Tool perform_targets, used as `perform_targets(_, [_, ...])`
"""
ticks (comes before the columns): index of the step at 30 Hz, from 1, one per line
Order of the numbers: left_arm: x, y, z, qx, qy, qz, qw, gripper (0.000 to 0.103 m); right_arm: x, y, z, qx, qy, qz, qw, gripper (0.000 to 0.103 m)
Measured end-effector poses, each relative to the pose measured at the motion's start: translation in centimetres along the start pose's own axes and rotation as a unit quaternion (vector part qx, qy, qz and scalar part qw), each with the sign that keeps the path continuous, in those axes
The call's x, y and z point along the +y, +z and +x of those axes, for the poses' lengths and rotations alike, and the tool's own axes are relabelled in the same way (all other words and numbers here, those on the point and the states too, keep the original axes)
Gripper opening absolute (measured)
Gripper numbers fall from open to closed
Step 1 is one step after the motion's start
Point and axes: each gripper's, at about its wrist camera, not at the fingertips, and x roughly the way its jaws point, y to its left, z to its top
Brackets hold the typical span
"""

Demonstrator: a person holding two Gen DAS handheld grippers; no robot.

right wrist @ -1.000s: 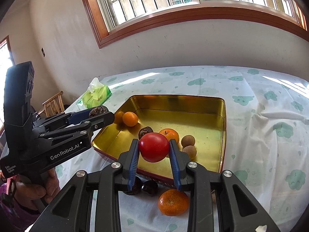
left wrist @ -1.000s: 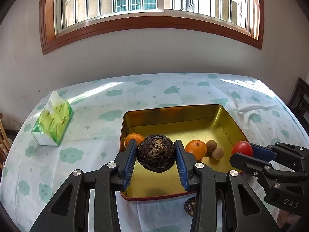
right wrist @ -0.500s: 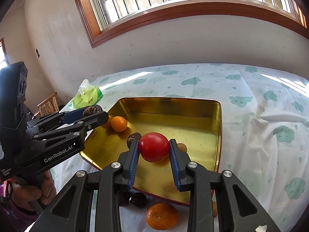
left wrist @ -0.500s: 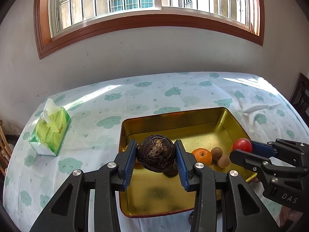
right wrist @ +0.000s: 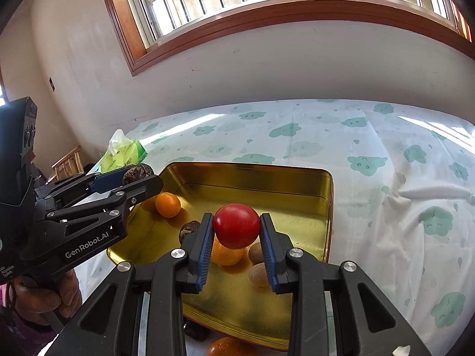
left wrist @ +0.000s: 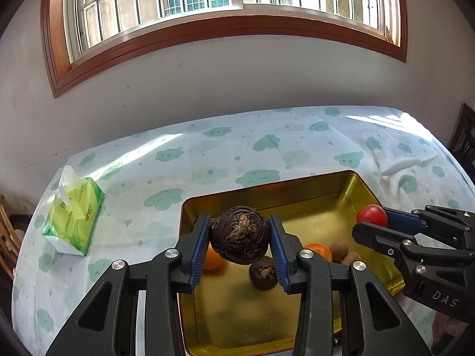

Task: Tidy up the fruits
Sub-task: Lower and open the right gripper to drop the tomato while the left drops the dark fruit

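Here, two hand-held tongs are each gripping a fruit above a gold tin tray (left wrist: 366,191).
The left tongs (left wrist: 240,238) are clamping a dark brown, scaly round fruit (left wrist: 239,234); the right tongs (right wrist: 236,231) are squeezing a red tomato (right wrist: 236,225). In the tray are lying two oranges (right wrist: 168,204), a smaller dark fruit (left wrist: 263,271) and two brown kiwi-like fruits (right wrist: 259,274). A green tissue pack (left wrist: 74,213) is sitting on the cloud-print tabletop (left wrist: 267,145).

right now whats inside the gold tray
Lying in the gold tray: two oranges, a small dark fruit, two brown fruits. The held dark fruit and red fruit cover some floor.
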Motion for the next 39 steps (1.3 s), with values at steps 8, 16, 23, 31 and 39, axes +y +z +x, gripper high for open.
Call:
perform_targets(8, [0.0,0.9,1.1,0.009,0.002,-0.001,1.0000,0.040,-0.3,0.3,1.0,0.007,0.001,0.006,1.000,0.028])
perform_targets(16, [-0.2,1.3,2.1,0.017,0.006,0.001,0.9998,0.040,-0.9,0.6,1.8,0.011,0.002,0.015,1.000,0.028])
perform_targets(23, [-0.3,1.5,2.7,0.021,0.005,0.000,0.9998,0.040,-1.0,1.0,2.1,0.011,0.001,0.014,1.000,0.028])
perform_targets(31, [-0.1,1.5,3.6,0.030,0.000,-0.011,0.9995,0.040,-1.2,1.2,2.7,0.015,0.000,0.016,1.000,0.028])
perform_targets(39, [-0.1,1.6,4.2,0.037,-0.001,-0.012,0.9992,0.040,-1.5,1.2,3.3,0.019,-0.002,0.018,1.000,0.028])
